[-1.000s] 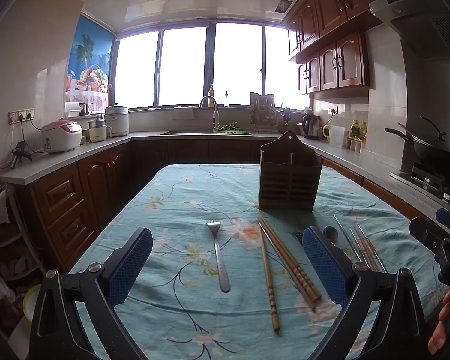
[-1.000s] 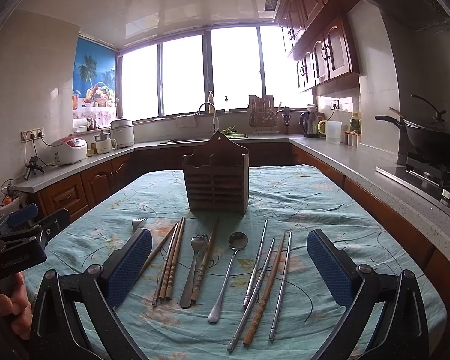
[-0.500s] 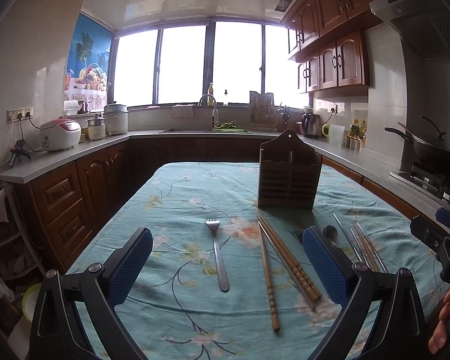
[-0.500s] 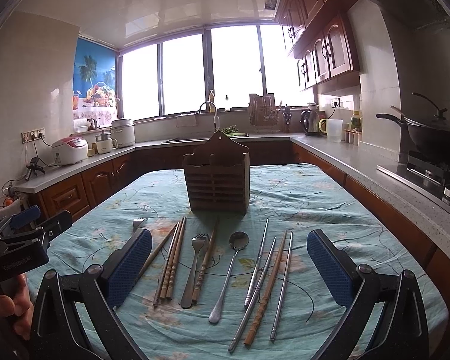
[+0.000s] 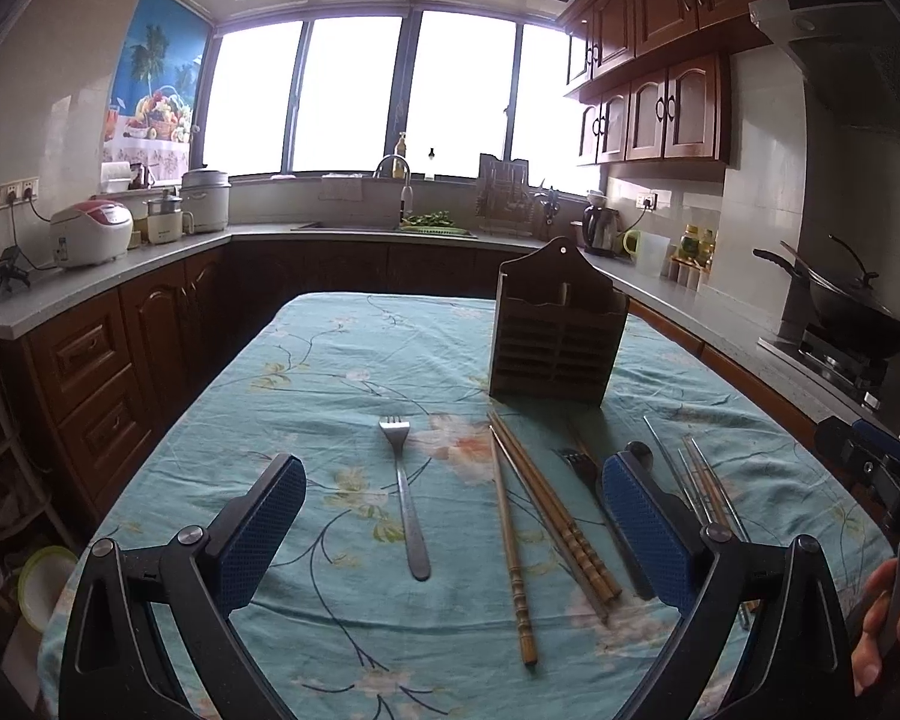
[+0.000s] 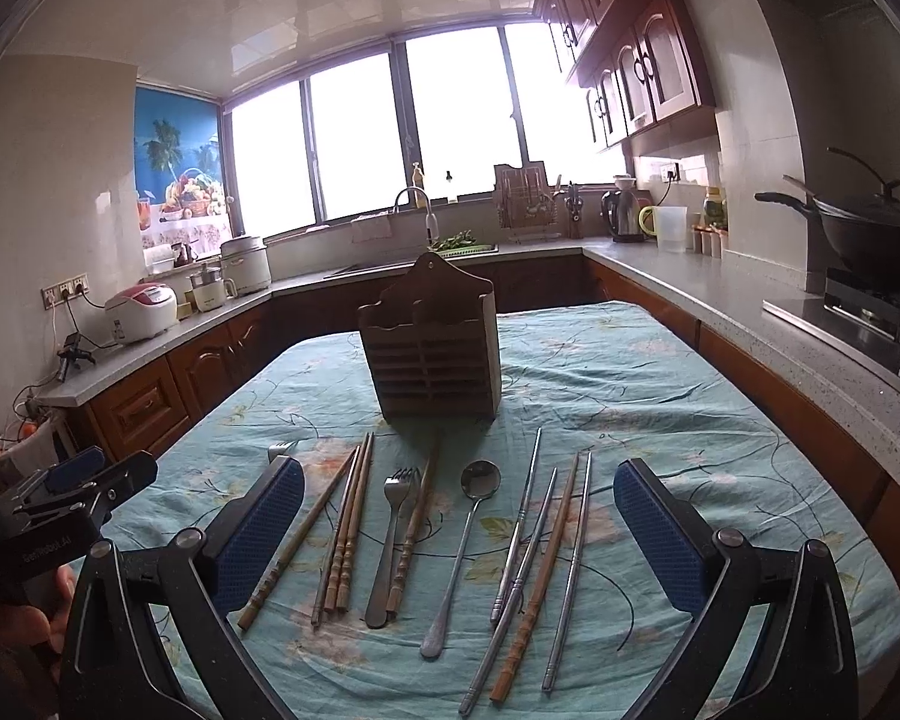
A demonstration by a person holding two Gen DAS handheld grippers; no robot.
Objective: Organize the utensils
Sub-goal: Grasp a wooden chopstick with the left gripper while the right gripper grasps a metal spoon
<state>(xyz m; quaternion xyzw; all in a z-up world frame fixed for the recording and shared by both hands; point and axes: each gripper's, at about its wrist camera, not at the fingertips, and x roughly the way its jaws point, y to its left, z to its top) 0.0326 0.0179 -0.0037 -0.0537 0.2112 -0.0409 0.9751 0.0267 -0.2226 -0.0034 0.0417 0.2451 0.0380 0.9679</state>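
The utensils lie in a loose row on the table's floral cloth [image 6: 660, 396], just in front of the wooden utensil holder [image 6: 432, 348], which stands upright near the middle of the table with its slots showing nothing in them. In the right wrist view, from the table's left side across, come wooden chopsticks [image 6: 348, 525], a fork [image 6: 393, 519], a spoon [image 6: 465, 537] and metal chopsticks [image 6: 525, 516]. A second fork [image 5: 405, 495] lies apart, nearer the left edge.

Every piece has its long axis running from the near edge toward the holder. Fork tines and spoon bowl point at the holder, handles toward the person.

Since a second ago the right wrist view has tilted and drawn slightly closer to the row; the left view has barely shifted. No utensil has moved, so I judge sorting has not begun and the right side is lining up a first pick.

The left gripper [image 5: 450, 534] hangs above the lone fork, jaws spread wide and empty. The right gripper [image 6: 459, 531] hovers over the spoon, jaws likewise wide apart, gripping nothing.
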